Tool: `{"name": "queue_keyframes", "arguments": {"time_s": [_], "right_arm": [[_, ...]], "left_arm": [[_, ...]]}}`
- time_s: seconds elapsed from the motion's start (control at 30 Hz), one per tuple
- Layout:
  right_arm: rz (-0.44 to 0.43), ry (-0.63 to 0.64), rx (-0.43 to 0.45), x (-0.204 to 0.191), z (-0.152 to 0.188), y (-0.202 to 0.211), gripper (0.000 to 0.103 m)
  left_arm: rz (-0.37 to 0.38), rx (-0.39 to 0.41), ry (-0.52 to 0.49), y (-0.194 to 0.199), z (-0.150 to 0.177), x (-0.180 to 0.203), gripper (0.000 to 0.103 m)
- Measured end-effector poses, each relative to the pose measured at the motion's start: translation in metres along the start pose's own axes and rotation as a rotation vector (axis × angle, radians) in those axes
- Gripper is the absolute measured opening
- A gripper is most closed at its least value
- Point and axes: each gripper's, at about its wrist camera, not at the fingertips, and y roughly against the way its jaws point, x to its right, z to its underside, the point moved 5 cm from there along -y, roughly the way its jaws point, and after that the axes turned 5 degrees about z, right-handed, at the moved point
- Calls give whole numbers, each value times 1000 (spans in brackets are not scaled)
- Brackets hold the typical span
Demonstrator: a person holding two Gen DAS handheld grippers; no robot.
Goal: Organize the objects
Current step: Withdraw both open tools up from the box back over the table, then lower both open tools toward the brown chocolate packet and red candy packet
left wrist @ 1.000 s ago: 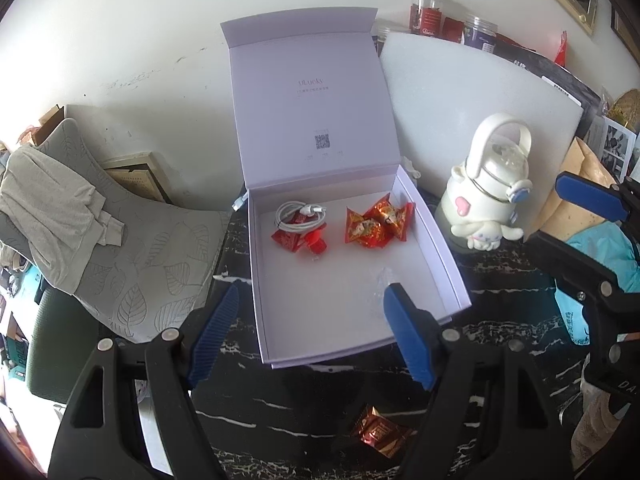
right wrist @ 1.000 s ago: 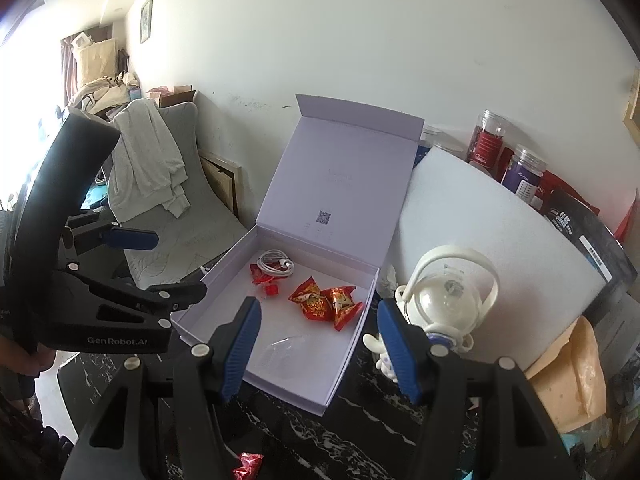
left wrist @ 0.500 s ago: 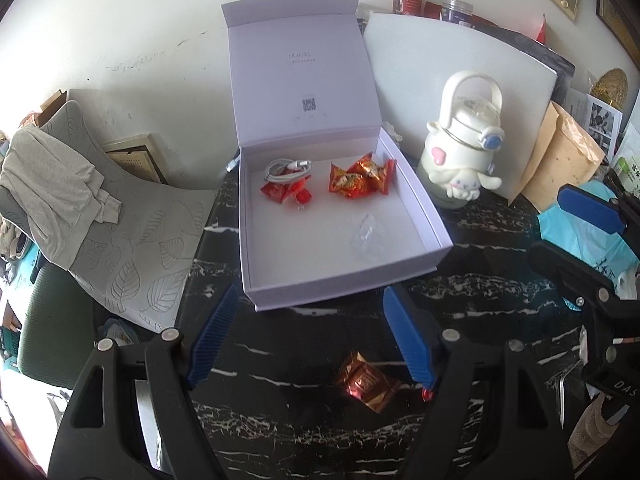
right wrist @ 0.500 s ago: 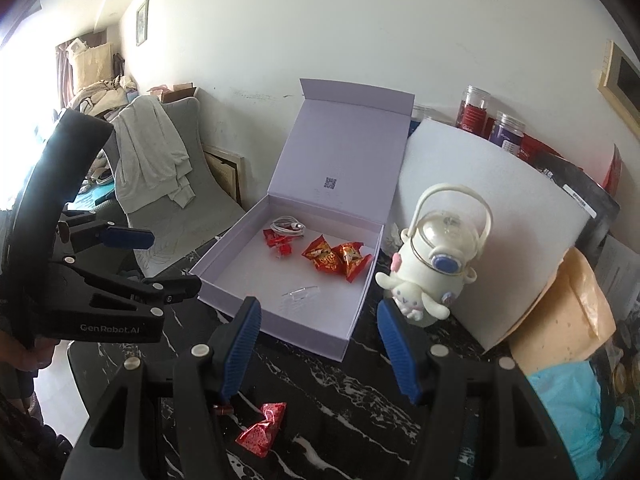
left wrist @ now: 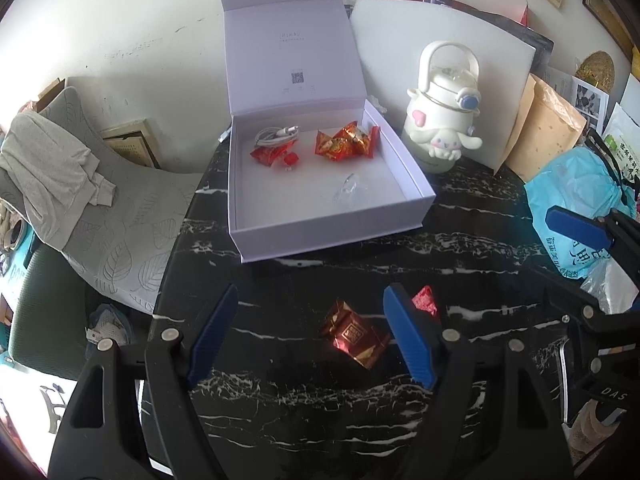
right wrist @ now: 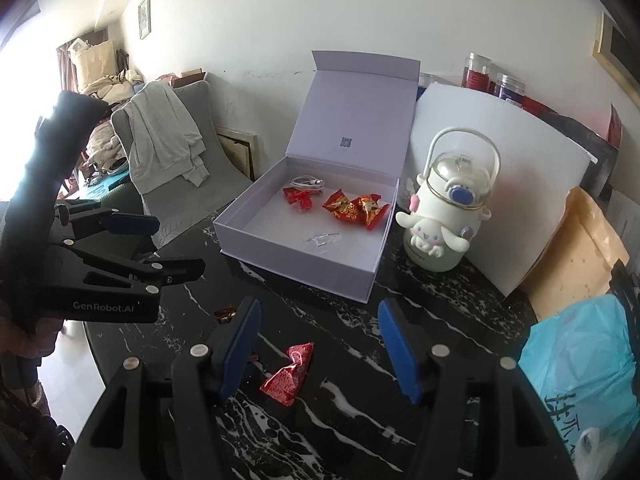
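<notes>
Near: my left gripper (left wrist: 308, 334) and right gripper (right wrist: 318, 346) both gape empty, each over a loose candy (left wrist: 355, 334) on the table (left wrist: 460, 248). Far: the box (left wrist: 320, 228) already holds several candies (left wrist: 346, 145) and a cable (left wrist: 277, 135); I judge two remain.

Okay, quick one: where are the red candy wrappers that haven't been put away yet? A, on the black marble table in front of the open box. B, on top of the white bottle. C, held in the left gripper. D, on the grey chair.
A: two loose candies lie on the black marble table in front of the open box, between open, empty gripper fingers.
</notes>
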Motion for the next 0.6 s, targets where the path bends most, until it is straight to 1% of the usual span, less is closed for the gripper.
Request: {"name": "queue_keyframes", "arguments": {"time_s": [0.2,0.33,0.4,0.6], "right_arm": [[-8,-11,-24,-3,20,0,62],[-10,-3,-40,-6,31,-4,62],[-12,-1,-57,-7,39,-9,62],[-20,-10,-102,-6,55,-23,62]], "left_arm": [[-6,-1,18,-1,15,0,75],[-34,21,26,-1,22,1,75],[-28,24,30,-3,25,3,75],[-5,-17,18,-18,39,12,75]]}}
